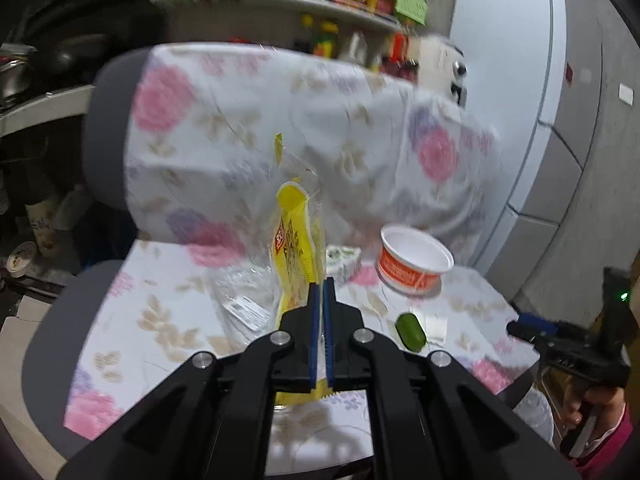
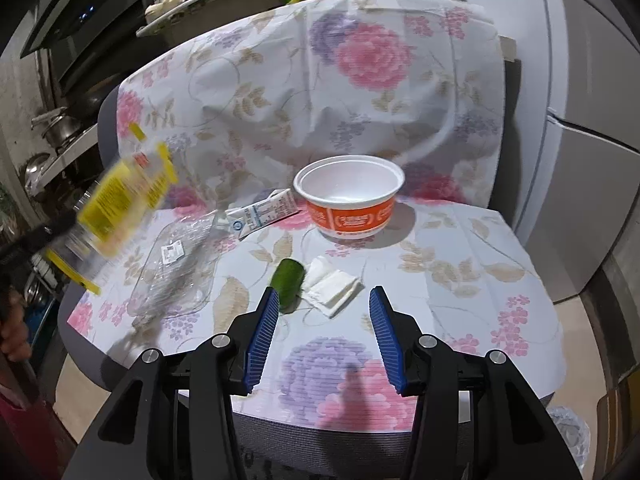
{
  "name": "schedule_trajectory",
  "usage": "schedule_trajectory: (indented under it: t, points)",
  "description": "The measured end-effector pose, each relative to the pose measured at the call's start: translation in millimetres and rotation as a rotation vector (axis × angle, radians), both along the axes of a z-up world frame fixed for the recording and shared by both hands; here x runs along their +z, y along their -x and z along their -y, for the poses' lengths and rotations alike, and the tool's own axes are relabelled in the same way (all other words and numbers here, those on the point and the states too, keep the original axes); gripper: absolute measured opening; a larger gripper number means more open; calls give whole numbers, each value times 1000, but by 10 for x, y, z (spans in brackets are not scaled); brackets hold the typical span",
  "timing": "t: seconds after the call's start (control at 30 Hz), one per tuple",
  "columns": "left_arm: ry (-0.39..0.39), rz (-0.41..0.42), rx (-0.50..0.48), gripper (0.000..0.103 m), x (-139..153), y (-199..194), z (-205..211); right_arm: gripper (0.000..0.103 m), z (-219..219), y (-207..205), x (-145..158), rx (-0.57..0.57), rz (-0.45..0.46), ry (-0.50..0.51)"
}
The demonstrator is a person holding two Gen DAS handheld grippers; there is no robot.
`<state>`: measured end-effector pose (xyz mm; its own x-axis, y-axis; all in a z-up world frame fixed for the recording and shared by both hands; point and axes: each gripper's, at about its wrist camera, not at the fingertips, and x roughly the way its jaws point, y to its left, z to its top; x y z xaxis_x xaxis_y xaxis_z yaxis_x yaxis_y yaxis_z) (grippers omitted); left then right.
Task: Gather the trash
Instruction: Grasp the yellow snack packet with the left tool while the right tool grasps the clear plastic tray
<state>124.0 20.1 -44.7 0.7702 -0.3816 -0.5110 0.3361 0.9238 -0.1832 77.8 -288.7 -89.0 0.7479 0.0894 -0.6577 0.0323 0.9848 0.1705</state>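
Note:
My left gripper is shut on a yellow-and-clear snack wrapper, which hangs lifted above the chair seat; in the right wrist view the wrapper is a blur at the left. My right gripper stands open and empty over the seat's front, also seen from the left wrist view. Just beyond its fingers lie a green stub and a white tissue. An orange-and-white bowl stands empty farther back. A clear plastic tray and a small carton lie to the left.
All this rests on a chair covered with a floral cloth. A grey fridge stands at the right, shelves with jars behind, pots at the left. A clear plastic bag sits on the floor, lower right.

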Motion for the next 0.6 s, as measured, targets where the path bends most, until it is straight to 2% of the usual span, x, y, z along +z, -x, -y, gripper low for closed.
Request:
schedule_trajectory:
  t: [0.1, 0.33, 0.4, 0.47, 0.6]
  points:
    - [-8, 19, 60, 0, -44, 45, -147, 54, -140, -80, 16, 36, -1, 0]
    - [-20, -49, 171, 0, -399, -133, -486, 54, -692, -442, 46, 166, 13, 28]
    - [-24, -61, 191, 0, -470, -196, -559, 53, -874, -603, -5, 203, 6, 26]
    - [-26, -66, 202, 0, -522, -228, -629, 46, -1014, -738, -63, 230, -4, 27]
    - [-30, -75, 212, 0, -615, -323, -671, 43, -1284, -1075, -238, 268, -29, 49]
